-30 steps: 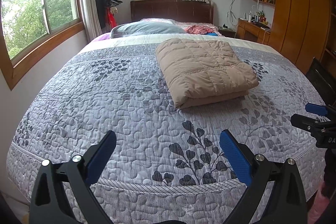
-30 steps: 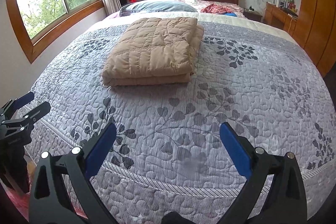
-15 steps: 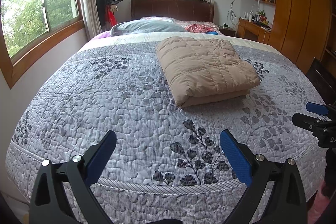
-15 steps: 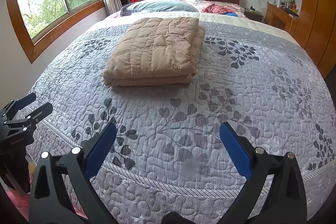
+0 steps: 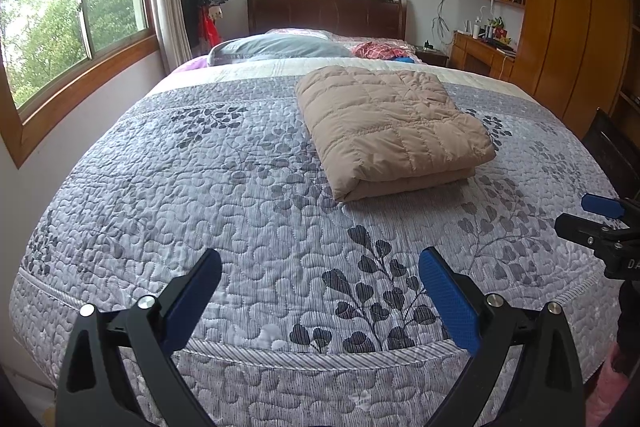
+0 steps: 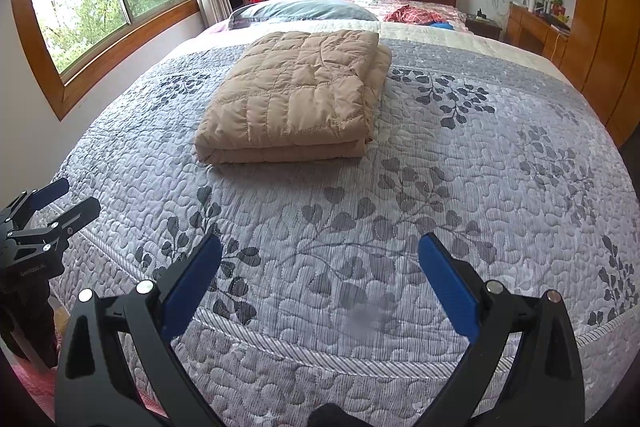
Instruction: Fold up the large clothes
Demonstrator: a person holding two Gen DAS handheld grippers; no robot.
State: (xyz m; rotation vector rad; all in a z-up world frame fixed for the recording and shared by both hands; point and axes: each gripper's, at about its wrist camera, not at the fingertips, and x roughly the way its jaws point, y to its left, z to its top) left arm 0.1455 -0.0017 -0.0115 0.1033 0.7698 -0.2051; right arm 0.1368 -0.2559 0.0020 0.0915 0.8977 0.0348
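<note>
My left gripper (image 5: 320, 291) and right gripper (image 6: 320, 279) were both spread wide, holding nothing, above the bed's foot edge. The folded beige jacket (image 5: 390, 125) lay on the grey bedspread (image 5: 200, 195), well apart from them.

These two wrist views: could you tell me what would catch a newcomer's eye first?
First, the tan quilted jacket, folded into a neat rectangle, lying on the far half of the grey leaf-print bedspread. Next, the open left gripper and right gripper, each hanging over the foot of the bed with nothing held. Beyond, pillows lie before a dark headboard.
</note>
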